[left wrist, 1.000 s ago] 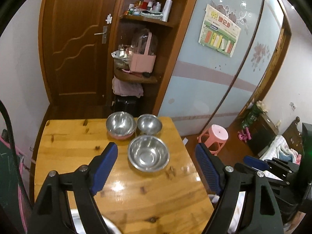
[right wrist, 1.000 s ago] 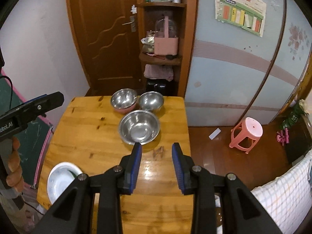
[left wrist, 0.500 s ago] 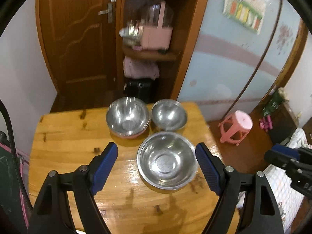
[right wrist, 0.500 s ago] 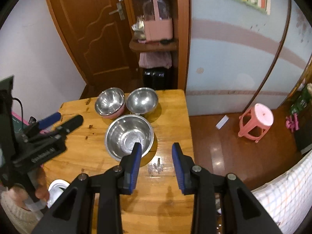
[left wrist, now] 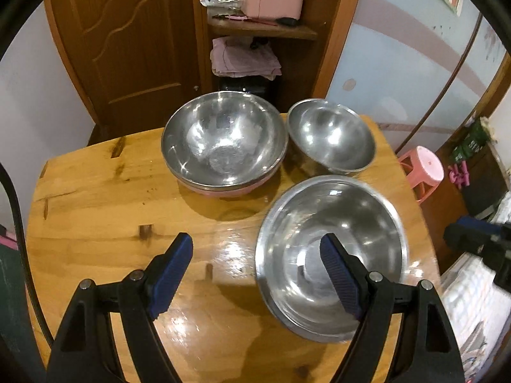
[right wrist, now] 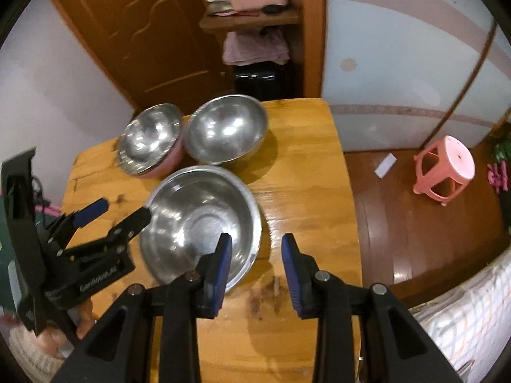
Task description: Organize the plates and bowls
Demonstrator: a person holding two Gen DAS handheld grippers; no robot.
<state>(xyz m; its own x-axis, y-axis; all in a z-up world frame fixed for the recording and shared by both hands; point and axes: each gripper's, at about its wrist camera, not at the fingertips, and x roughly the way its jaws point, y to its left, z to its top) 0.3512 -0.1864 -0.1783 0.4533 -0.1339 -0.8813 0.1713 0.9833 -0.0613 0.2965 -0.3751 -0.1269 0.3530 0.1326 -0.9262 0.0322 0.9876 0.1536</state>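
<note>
Beside the nearest steel bowl [left wrist: 332, 255] on the table [left wrist: 95, 198], two more bowls [left wrist: 223, 146] behind, both grippers' fingers [right wrist: 223, 261] parted, empty.

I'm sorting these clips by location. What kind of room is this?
Probably a room in a home, perhaps a combined dining and sleeping space: a wooden table holding steel bowls, a wooden door beside cluttered shelves, and a pink plastic stool near what looks like bedding.
</note>
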